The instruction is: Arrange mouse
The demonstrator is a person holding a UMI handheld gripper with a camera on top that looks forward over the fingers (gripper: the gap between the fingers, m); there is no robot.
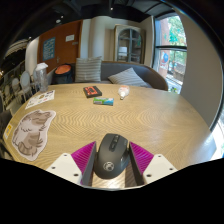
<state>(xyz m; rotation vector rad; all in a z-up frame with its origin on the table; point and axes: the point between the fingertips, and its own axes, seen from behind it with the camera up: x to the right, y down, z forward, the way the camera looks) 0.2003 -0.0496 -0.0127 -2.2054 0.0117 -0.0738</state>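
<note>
A dark grey computer mouse [111,154] sits between my gripper's [112,168] two fingers, its front pointing away over the round wooden table [150,120]. Both magenta pads [84,157] press against its sides, so the gripper is shut on it. The mouse's rear is hidden between the fingers. I cannot tell whether it rests on the table or is held just above it. A pale patterned mat [32,132] lies on the table to the left of the fingers.
Beyond the fingers, at the far side of the table, lie a dark book [92,91], a small coloured box [103,101] and a glass cup [123,92]. A paper sheet [41,98] lies far left. Chairs [22,85] stand left, and a sofa with cushions [125,76] behind.
</note>
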